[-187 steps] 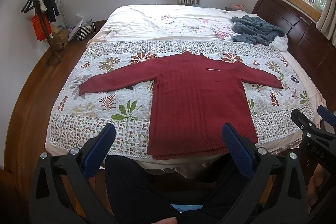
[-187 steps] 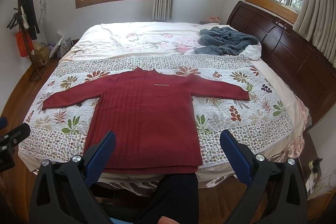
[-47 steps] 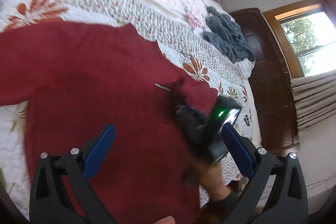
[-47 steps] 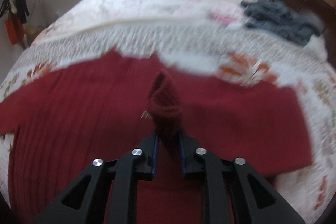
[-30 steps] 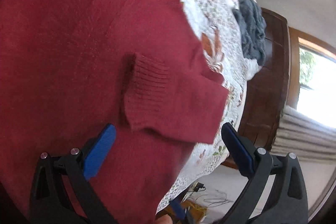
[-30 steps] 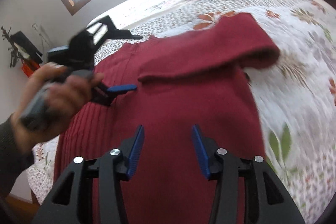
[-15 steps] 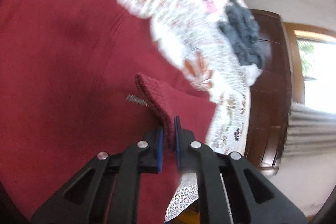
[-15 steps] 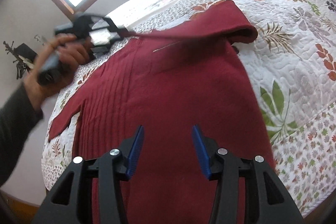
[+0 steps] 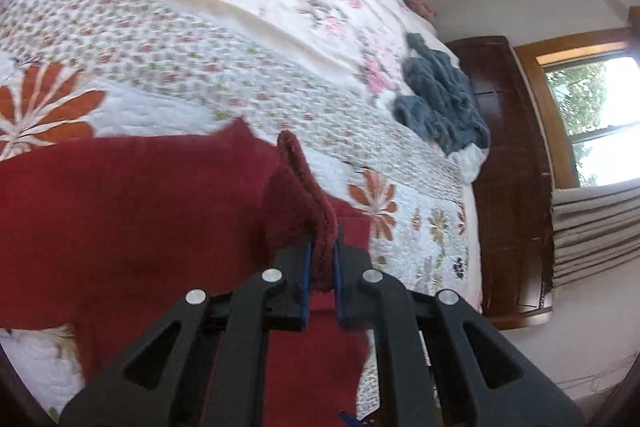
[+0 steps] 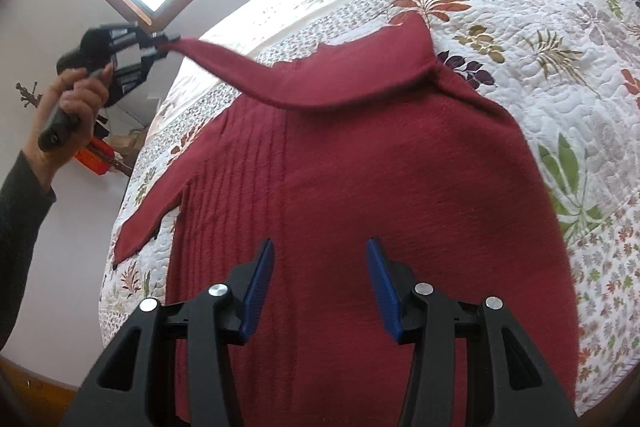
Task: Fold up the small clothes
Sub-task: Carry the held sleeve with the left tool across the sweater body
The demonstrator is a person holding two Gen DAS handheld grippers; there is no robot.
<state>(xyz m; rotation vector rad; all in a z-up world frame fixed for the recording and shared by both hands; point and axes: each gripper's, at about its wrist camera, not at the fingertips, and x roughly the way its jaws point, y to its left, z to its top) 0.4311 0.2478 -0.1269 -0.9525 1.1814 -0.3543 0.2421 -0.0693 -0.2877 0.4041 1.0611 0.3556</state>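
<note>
1. We see one dark red knitted sweater (image 10: 380,167) spread flat on the floral quilted bedspread (image 10: 560,39) of the bed, its body lying under our right gripper.
2. Our left gripper (image 9: 320,267) is clamped tight on the cuff of one sweater sleeve (image 9: 300,187), lifting it above the bed; in the right wrist view the same left gripper (image 10: 160,41) pulls that sleeve (image 10: 280,79) across the chest, and the left hand (image 10: 76,99) grips the handle.
3. Our right gripper (image 10: 320,291) hovers over the lower body of the sweater with its blue-padded jaws spread apart, holding nothing.
4. The other sleeve (image 10: 156,203) lies flat on the quilt, stretched out away from the body.
5. We count two sleeves, one lifted and one flat; two grippers; one crumpled grey-blue blanket (image 9: 440,107) near the dark wooden headboard (image 9: 512,167).
6. We see no boxes or baskets; the bed alone carries the sweater and the blanket.
</note>
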